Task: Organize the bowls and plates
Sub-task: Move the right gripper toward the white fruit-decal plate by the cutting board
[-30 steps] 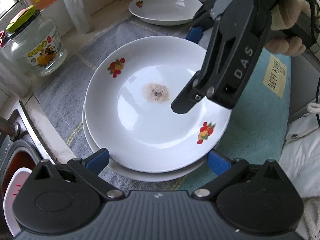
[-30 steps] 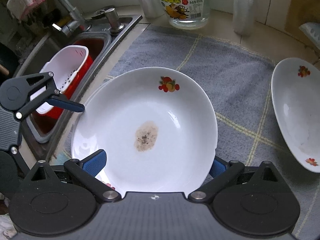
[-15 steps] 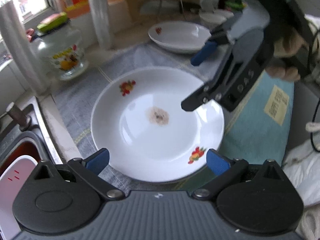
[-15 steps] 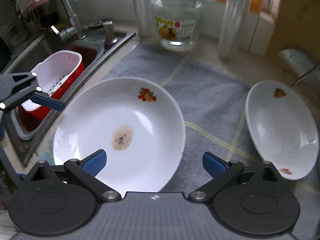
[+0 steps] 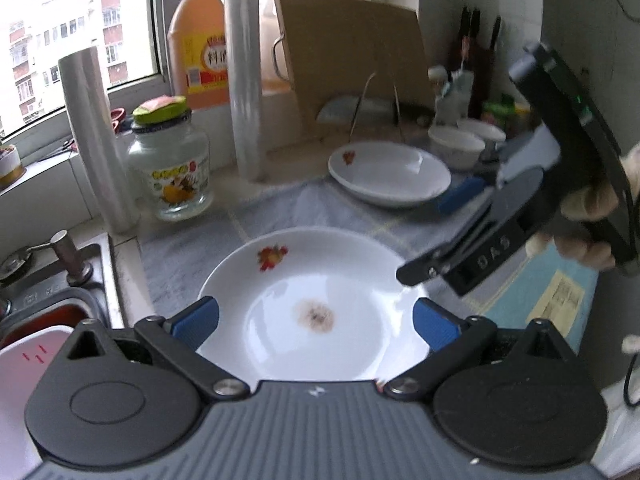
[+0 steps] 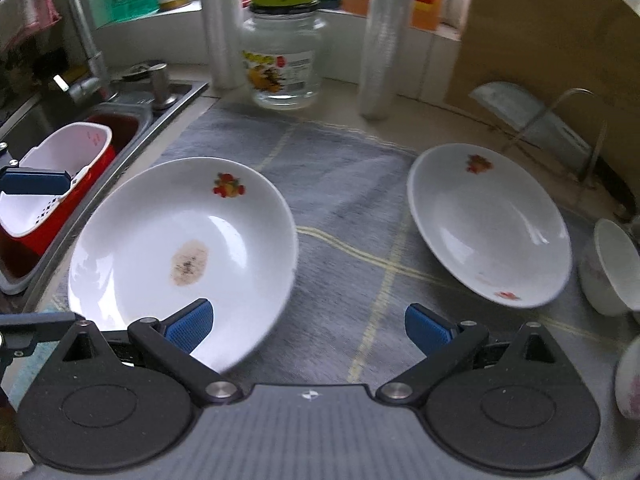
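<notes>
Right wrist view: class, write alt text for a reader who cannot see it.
Open blue-tipped tongs hover over a grey mat between two white plates: a stained plate at left by the sink, and a second plate at right. A glass jar stands behind.

plates: 2 – stained plate point(image 6: 184, 240), clean plate point(image 6: 490, 224)
bowls: 2 in left view – point(image 5: 456, 146), point(image 5: 486, 132); right view shows one point(image 6: 612, 268) plus a partial rim point(image 6: 628, 380)
cling-film rolls: 2 – point(image 5: 94, 136), point(image 5: 244, 80)
glass jar: 1 point(image 5: 170, 160)
orange jugs: 2 – point(image 5: 198, 40), point(image 5: 280, 32)
cutting board: 1 point(image 5: 352, 48)
grippers: 2 – left point(image 5: 314, 320), right point(image 6: 308, 324)
</notes>
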Motion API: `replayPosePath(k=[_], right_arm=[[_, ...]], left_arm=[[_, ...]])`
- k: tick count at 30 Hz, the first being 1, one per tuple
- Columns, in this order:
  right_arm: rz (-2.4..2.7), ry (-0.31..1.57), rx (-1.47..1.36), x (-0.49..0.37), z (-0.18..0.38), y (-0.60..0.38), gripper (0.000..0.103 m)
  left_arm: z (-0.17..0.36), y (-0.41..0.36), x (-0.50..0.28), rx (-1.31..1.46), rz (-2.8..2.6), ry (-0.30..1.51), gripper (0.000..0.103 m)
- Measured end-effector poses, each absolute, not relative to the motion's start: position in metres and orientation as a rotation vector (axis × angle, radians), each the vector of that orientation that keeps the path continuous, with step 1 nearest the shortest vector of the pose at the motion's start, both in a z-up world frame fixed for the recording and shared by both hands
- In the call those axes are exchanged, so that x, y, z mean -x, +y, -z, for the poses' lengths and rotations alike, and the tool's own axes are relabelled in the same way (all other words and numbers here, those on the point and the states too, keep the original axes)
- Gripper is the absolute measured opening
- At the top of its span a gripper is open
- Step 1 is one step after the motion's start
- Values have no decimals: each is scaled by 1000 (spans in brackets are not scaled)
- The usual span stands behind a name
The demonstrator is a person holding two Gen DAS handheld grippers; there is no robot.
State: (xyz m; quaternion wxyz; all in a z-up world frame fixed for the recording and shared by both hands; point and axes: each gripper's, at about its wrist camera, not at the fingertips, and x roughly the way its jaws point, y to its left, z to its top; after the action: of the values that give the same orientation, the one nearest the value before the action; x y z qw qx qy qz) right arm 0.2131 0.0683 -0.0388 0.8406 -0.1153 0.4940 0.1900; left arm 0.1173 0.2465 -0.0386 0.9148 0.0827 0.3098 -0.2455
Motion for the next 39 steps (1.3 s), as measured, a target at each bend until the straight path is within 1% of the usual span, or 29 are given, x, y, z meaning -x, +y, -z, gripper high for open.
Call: replayPosePath(k=[8, 16, 25, 34, 39], right_arm=[[-421, 1011, 235, -213, 34, 28, 103], [-518, 973, 239, -233, 30, -43, 103], [-575, 926, 260, -251, 17, -107, 103], [-547, 919, 248, -267, 17, -129, 103], [-532, 923, 245, -279, 17, -134, 103]], left_arm=[[33, 201, -118, -141, 460, 621, 102], [32, 123, -126, -113, 338, 646, 102], [46, 52, -134, -73, 233, 683, 102], [68, 16, -163, -130, 218, 722, 102], [87, 10, -189, -108, 219, 755, 102]])
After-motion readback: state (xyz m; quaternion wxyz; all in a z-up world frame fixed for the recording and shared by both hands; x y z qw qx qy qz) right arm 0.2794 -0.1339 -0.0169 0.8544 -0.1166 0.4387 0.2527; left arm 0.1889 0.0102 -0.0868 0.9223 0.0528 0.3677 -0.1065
